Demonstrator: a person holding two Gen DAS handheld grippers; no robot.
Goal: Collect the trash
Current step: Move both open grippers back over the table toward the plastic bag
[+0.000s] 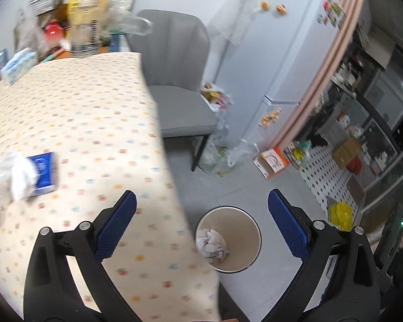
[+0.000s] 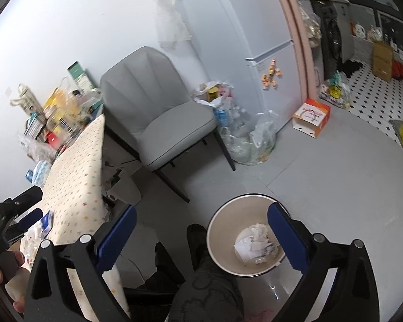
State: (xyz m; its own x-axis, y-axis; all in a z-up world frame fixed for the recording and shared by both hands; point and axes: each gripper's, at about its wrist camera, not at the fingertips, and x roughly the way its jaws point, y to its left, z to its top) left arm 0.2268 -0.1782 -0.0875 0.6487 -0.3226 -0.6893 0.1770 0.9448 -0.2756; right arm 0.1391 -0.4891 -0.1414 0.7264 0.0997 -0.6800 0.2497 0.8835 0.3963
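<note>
- The trash so far: crumpled white paper sits at the bottom of a round beige wastebasket on the grey floor, just off the table's edge. More stuff is up on the table: a white crumpled tissue or plastic wad lying against a blue packet.
- The left gripper has its blue-padded jaws spread wide with nothing in them. One finger is over the dotted tablecloth, the other over the floor, and the bin shows in the gap between them.
- The right gripper is also wide open and empty, hanging above the bin, with its right finger overlapping the rim in that view.
- Around it: a grey upholstered chair stands at the far end of the table, clear plastic bags of bottles sit beside a white fridge, and an orange-and-white carton lies on the floor near it.
- Only the right wrist view shows the person's dark patterned trouser leg right next to the bin, plus the left gripper and the fingers holding it at the lower left edge. Only the left wrist view shows the tabletop properly, with a tissue pack at its far end.
</note>
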